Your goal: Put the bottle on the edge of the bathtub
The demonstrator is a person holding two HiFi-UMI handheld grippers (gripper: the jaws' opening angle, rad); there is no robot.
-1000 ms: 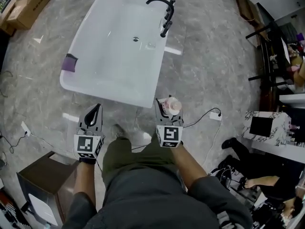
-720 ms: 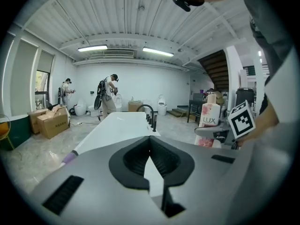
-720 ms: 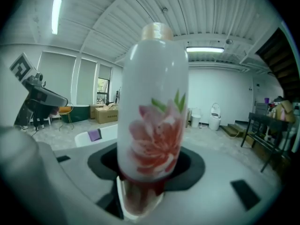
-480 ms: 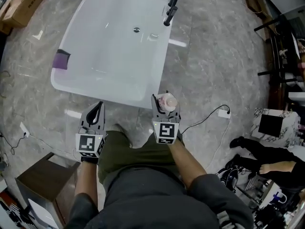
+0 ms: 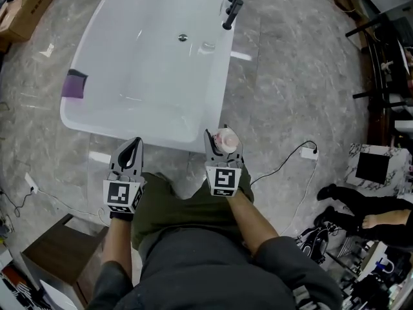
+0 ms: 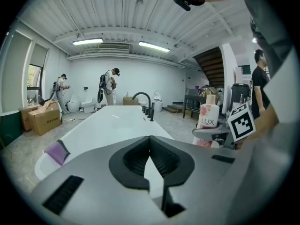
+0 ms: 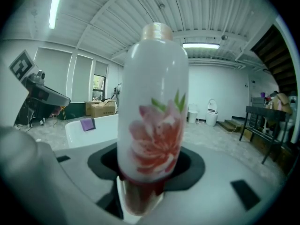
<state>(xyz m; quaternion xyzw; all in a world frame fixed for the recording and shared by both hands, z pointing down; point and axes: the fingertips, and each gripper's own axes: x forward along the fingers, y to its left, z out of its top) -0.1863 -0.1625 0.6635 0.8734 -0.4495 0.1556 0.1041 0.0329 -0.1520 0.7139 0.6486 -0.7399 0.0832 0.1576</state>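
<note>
The right claw (image 5: 223, 136) grips the bottle (image 7: 152, 107) upright, just short of the tub's (image 5: 148, 134) near corner, so this is the carrying step. The left claw (image 5: 131, 148) is closed and empty. Next, I'd say: reach over the rim and set the bottle down flat.

The white bottle (image 7: 154, 111), printed with a pink flower and pale-capped, stood upright in the right gripper (image 5: 224, 137), just off the white bathtub's (image 5: 148, 139) near right corner.
</note>
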